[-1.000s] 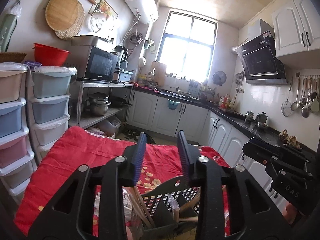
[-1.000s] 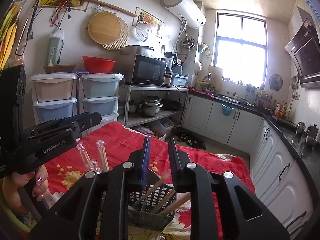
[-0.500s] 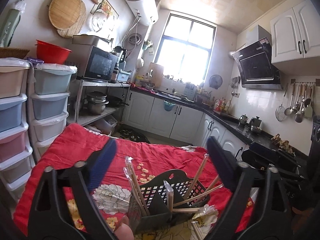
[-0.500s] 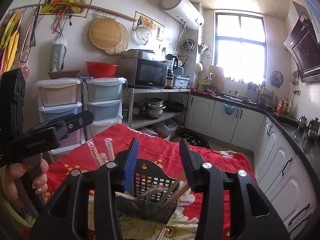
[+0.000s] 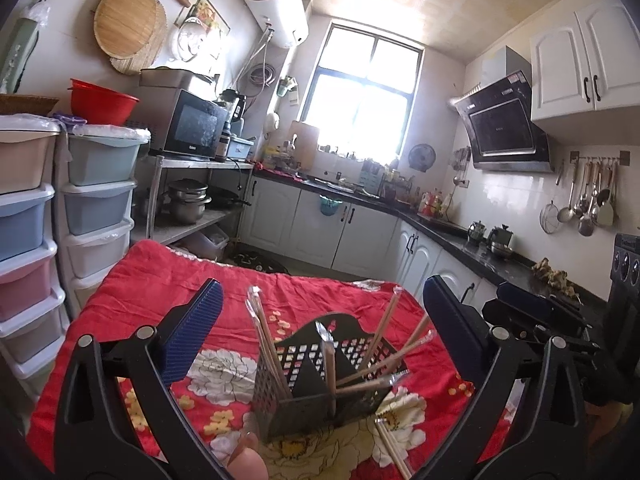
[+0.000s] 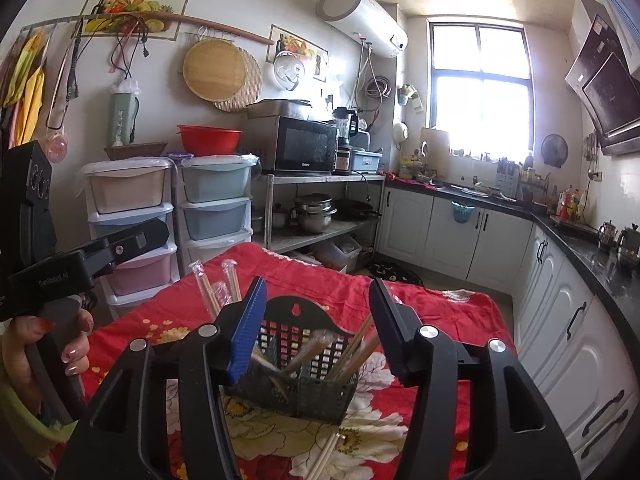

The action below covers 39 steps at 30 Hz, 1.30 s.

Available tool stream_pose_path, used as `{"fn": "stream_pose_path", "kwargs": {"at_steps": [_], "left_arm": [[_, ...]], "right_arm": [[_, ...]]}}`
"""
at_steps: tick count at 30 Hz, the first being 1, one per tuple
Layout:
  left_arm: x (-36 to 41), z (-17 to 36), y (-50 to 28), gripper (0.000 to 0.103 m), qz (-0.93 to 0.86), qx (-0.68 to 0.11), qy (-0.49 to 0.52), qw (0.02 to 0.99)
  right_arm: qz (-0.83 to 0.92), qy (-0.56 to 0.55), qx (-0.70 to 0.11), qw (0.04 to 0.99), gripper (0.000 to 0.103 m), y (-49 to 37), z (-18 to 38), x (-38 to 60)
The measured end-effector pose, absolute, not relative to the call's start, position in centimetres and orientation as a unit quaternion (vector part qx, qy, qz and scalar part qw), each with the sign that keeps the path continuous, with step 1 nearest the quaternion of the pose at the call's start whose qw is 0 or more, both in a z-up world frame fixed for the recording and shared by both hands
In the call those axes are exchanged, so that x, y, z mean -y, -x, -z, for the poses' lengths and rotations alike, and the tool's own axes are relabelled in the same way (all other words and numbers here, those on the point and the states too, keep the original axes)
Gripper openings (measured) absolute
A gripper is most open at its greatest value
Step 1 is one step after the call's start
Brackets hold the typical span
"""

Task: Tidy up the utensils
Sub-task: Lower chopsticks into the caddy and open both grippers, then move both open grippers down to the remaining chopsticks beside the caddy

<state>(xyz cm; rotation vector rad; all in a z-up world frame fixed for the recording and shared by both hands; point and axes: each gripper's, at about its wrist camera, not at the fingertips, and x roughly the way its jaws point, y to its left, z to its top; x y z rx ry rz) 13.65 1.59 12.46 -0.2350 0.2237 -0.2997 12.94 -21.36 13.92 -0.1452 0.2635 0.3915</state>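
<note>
A black perforated utensil basket (image 5: 320, 392) (image 6: 296, 392) stands on the table's red flowered cloth (image 5: 140, 288). Several wrapped chopsticks (image 5: 264, 336) (image 6: 352, 348) lean out of its compartments. A few loose chopsticks (image 5: 392, 448) (image 6: 326, 456) lie on the cloth in front of it. My left gripper (image 5: 322, 292) is open wide, its blue pads well clear of the basket on both sides. My right gripper (image 6: 318, 288) has its jaws opening, with nothing between the pads; the basket sits beyond them.
A hand (image 6: 24, 344) holds the left gripper's handle at the left edge. Stacked plastic drawers (image 5: 96, 208) and a metal rack with a microwave (image 6: 304, 144) stand left of the table. White cabinets (image 6: 560, 304) under a dark counter run along the right.
Both grippers' jaws have spread apart, the left very wide. Both have drawn back from the basket, which now shows whole in each view.
</note>
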Motion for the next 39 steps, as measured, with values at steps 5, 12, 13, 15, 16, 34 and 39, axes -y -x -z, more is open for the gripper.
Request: {"fn": "stream_pose_path", "kwargs": {"at_steps": [5, 12, 13, 15, 16, 34, 39], "left_arm": [[-0.9, -11.2, -13.1, 0.092, 0.155, -0.131, 0.105, 0.974], [-0.6, -9.1, -12.3, 0.092, 0.16, -0.163, 0.094, 0.969], [-0.6, -8.7, -12.2, 0.092, 0.159, -0.168, 0.091, 0.968], [-0.7, -8.3, -12.1, 0.092, 0.158, -0.174, 0.088, 0.968], [-0.7, -8.0, -12.0, 0.092, 0.157, -0.178, 0.086, 0.968], [-0.9, -4.4, -11.3, 0.092, 0.156, -0.23, 0.08, 0.957], [-0.4, -3.5, -11.2, 0.092, 0.166, -0.25, 0.073, 0.951]], "right_arm": [[-0.197, 0.072, -0.135, 0.968, 0.055, -12.1, -13.2, 21.5], [-0.202, 0.059, -0.154, 0.965, 0.059, -11.6, -11.5, 21.7], [-0.202, 0.057, -0.159, 0.965, 0.059, -11.6, -11.2, 21.7], [-0.203, 0.052, -0.167, 0.963, 0.059, -11.6, -10.7, 21.7], [-0.204, 0.05, -0.17, 0.963, 0.059, -11.5, -10.5, 21.7], [-0.209, 0.04, -0.218, 0.952, 0.064, -10.7, -6.9, 22.2], [-0.206, 0.035, -0.237, 0.949, 0.068, -10.9, -5.7, 22.7]]}}
